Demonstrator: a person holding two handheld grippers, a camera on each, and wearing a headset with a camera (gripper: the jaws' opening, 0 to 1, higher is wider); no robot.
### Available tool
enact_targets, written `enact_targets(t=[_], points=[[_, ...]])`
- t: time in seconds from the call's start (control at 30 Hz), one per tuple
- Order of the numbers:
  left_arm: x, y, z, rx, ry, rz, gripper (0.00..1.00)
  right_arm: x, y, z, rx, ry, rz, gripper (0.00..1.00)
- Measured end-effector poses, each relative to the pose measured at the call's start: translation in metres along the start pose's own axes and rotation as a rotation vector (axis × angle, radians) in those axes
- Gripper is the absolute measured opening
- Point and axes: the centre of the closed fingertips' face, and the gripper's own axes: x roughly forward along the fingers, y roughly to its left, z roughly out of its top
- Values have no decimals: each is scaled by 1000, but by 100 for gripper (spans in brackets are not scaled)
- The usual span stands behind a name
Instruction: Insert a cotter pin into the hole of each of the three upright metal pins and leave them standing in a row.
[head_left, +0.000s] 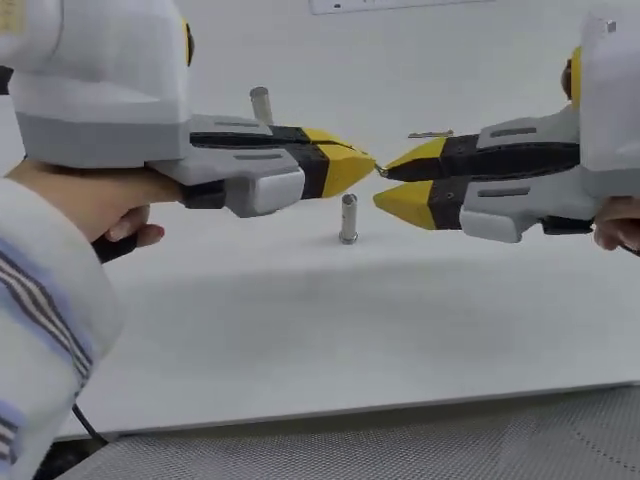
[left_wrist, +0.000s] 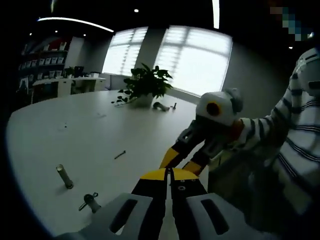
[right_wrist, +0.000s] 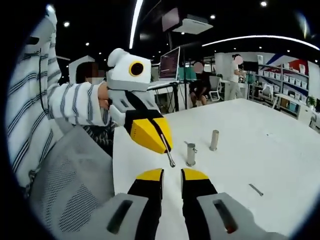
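A thin silver cotter pin (right_wrist: 168, 151) is pinched in the closed yellow tips of the left tool (head_left: 368, 163), held in the air above a white surface (head_left: 300, 330). The right tool (head_left: 382, 186) faces it tip to tip from 3 o'clock. Its jaws are parted, with the tips just beside the cotter pin but not clamped on it.

In the head view, a short grey upright metal pin (right_wrist: 190, 154) stands on the surface at about 6 o'clock from the tool tips. In the right gripper view a small crosspiece shows near its top, so it looks already fitted with a cotter pin, though the detail is small. A second upright metal pin (right_wrist: 214, 140) stands near it, toward 10 o'clock in the head view, and its top looks bare. A loose cotter pin (head_left: 430, 133) lies flat at 1 o'clock from the tool tips.

By my reckoning, about one pin of the three is done. The cotter pin in the air is not yet inserted and the loose one is not yet picked up. I can make out two upright pins.
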Motion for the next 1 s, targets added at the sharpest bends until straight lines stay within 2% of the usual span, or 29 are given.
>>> enact_targets(t=[0.07,0.1,0.17,0.3,0.37,0.4,0.53,0.77,0.87,1.0], points=[[0,-5,0,16,6,-12,0,0,3,-4,30,11,26,8],[-1,-11,1,43,10,-31,0,1,8,-5,57,5,50,6],[-1,-16,1,89,24,-42,0,0,12,-4,85,-15,77,5],[-1,-25,-2,129,55,-81,0,-3,17,1,130,-52,99,5],[-1,-28,-3,141,62,-94,0,-5,19,1,136,-52,112,2],[-1,-28,-4,142,66,-95,0,-6,23,1,137,-48,135,0],[-2,-31,-9,143,84,-117,0,-8,28,-1,126,-30,152,0],[-3,-33,-22,193,147,-137,0,-10,39,-2,70,5,182,0],[-4,-33,-23,208,155,-139,0,-10,44,-2,53,19,197,0],[-5,-33,-28,252,190,-159,0,-10,47,-6,25,45,220,0]])
